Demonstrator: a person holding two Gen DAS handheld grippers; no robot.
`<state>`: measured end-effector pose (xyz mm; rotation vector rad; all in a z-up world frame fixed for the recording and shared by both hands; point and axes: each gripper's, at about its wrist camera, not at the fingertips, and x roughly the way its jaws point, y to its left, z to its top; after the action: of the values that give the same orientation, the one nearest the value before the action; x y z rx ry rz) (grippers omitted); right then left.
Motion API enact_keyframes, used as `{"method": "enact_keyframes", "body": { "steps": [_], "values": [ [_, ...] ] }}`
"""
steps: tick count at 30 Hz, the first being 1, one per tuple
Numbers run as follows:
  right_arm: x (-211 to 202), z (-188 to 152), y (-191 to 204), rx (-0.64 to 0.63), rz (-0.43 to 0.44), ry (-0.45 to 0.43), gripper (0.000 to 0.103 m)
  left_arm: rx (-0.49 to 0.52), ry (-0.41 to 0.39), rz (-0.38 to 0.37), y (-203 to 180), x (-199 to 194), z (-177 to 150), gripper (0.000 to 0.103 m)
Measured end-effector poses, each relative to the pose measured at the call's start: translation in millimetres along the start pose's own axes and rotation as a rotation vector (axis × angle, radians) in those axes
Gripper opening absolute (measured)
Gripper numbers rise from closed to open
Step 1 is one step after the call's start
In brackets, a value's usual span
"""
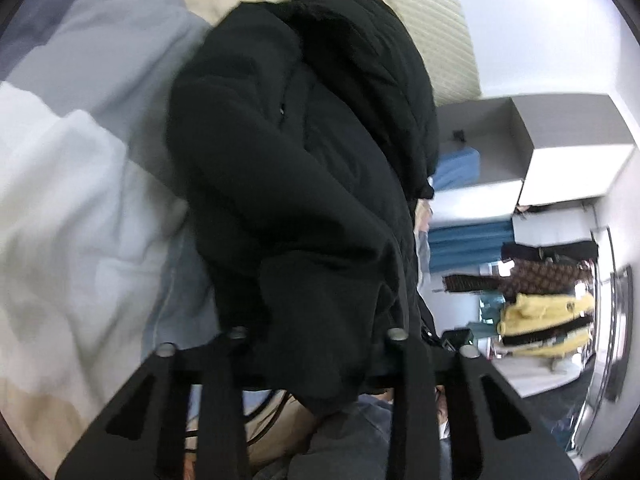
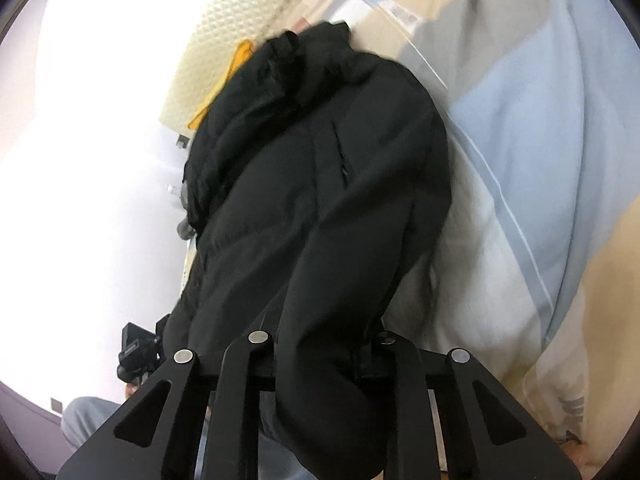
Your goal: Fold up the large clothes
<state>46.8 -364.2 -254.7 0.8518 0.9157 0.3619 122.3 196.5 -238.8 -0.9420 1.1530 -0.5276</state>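
Both grippers have their jaws clamped on the black jacket (image 1: 304,152): the left gripper (image 1: 316,336) and right gripper (image 2: 324,340) each pinch a bunched edge at frame bottom, lifting it over the bed (image 1: 72,184) (likely to spread it). At right, an open box (image 1: 560,140) holds something small, unidentifiable.

White walls (image 1: 540,28), a colour-blocked bed cover (image 1: 80,160), hanging clothes rack (image 1: 544,304).
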Motion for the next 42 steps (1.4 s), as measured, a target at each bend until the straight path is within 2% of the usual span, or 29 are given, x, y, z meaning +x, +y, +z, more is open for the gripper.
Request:
{"method": "enact_keyframes", "body": {
  "steps": [4,14,19,25,34,39,42],
  "values": [
    [-14.3,16.4,24.4,-0.038,0.023,-0.054,0.016,-0.006,-0.063,0.005,-13.5,-20.5,-1.0,0.022],
    [-63.4,73.2,101.8,-0.119,0.112,-0.142,0.014,0.072,-0.240,-0.055,-101.6,-81.2,21.6,0.018],
    [-93.2,91.8,140.4,-0.174,0.154,-0.160,0.014,0.091,-0.276,-0.055,-134.6,-103.4,32.4,0.018],
    [-123.5,108.1,173.4,-0.217,0.197,-0.183,0.014,0.149,-0.310,-0.072,-166.8,-126.9,25.6,0.018],
    [-177.9,80.4,211.4,-0.337,0.248,-0.201,0.014,0.148,-0.297,-0.123,-179.9,-166.7,-12.2,0.018],
    [-203.2,49.1,220.1,-0.399,0.268,-0.207,0.014,0.153,-0.270,-0.104,-181.4,-181.5,-35.4,0.018],
    [-215.2,35.1,214.2,-0.394,0.307,-0.217,0.014,0.106,-0.283,-0.140,-174.9,-191.4,-49.7,0.019]
  ]
}}
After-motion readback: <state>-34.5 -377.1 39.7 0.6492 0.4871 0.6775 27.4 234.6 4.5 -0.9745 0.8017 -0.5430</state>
